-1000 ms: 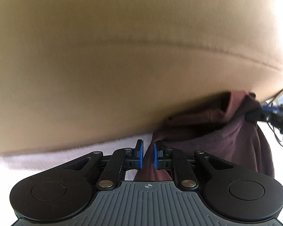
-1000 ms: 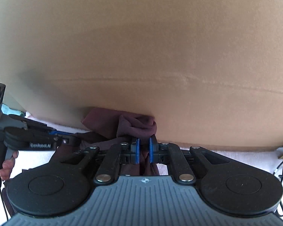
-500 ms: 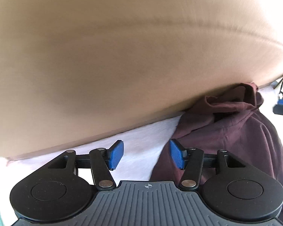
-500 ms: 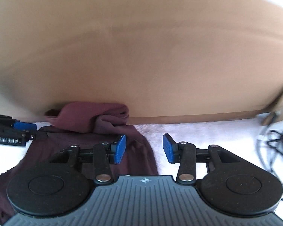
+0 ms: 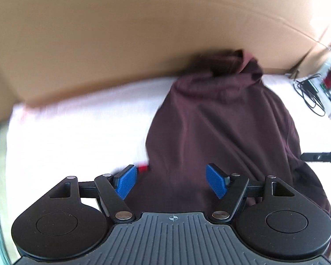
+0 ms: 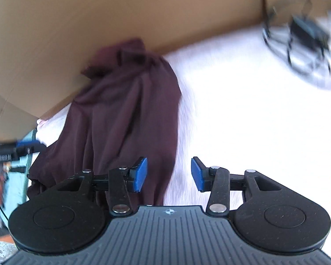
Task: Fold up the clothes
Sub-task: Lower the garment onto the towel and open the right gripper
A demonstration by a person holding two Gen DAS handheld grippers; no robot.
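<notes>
Blue pads on the left tool (image 5: 172, 184) stand wide apart, jaws just opening further, nothing clamped; maroon cloth lies under the gap but the pads don't press it. Right tool (image 6: 169, 174) has its blue pads apart too, narrower gap, jaws just closing somewhat, nothing gripped; the cloth's right edge runs under the left pad, bare surface under the right one.

Maroon garment (image 5: 220, 128) lies on a white cloth-covered table (image 5: 77, 132), mostly flat, long way running away from the tools. Its far end is bunched in a lump against a brown cardboard wall (image 5: 121, 33). In the right wrist view the same garment (image 6: 125, 110) sits left of centre and the left tool shows at the far left edge.

Step, as I judge it: between grasps. Both tools are free over the near part of the garment, so a fold looks released and the next grip not yet taken. Next move likely calls for dropping each tool onto a near edge or corner, pinching one layer cleanly, then lifting both together toward the bunched end. Risk: grabbing the table cover with it.

Count: one garment, two tools, one cardboard wall, one tangle of black cables (image 6: 302, 44) at far right, well apart from the garment.
</notes>
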